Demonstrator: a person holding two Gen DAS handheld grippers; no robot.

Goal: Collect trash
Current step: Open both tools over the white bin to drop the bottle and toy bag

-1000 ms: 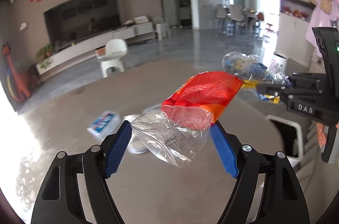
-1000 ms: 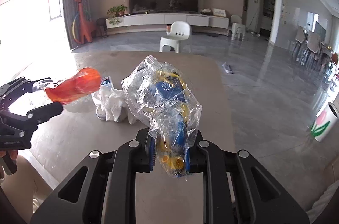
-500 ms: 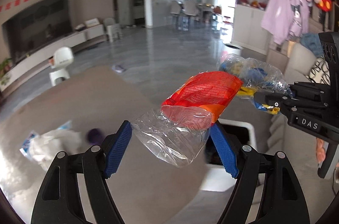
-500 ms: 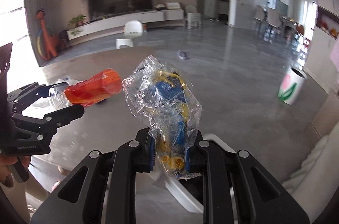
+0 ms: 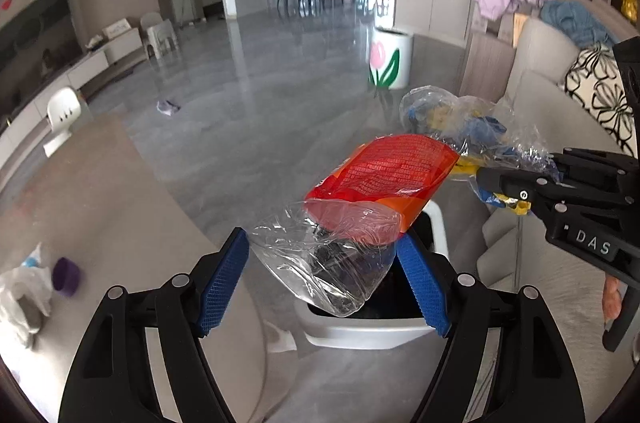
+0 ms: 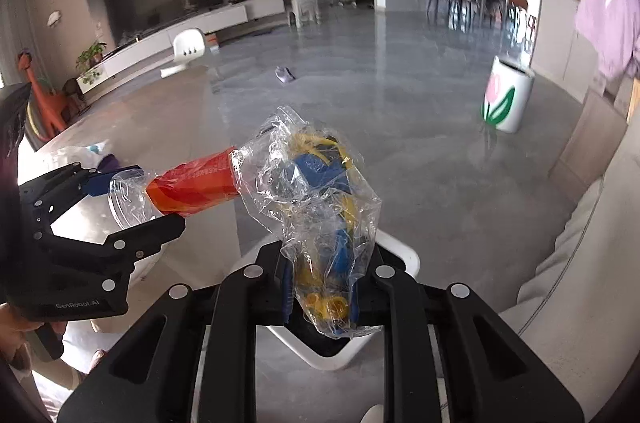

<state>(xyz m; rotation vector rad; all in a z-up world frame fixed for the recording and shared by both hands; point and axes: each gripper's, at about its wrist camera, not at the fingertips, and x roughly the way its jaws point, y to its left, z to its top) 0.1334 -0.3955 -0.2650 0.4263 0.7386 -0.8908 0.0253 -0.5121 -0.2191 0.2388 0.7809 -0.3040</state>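
My left gripper (image 5: 324,275) is shut on a crushed clear plastic bottle with a red-orange label (image 5: 360,219) and holds it above a white trash bin with a dark inside (image 5: 372,327). The bottle also shows in the right wrist view (image 6: 192,187), with the left gripper (image 6: 132,199) at the left. My right gripper (image 6: 324,283) is shut on a clear plastic bag with blue and yellow contents (image 6: 320,199), over the same bin (image 6: 396,251). The bag (image 5: 472,131) and right gripper (image 5: 512,187) show at the right in the left wrist view.
A beige table (image 5: 100,215) at the left carries a white crumpled bag (image 5: 24,291) and a small purple cup (image 5: 66,273). A white tulip-painted bin (image 5: 390,63) stands on the grey floor. A sofa with a patterned cushion (image 5: 600,95) is at the right.
Both grippers have swung right, away from the table, with their loads still held. The white trash bin has come into view below them.
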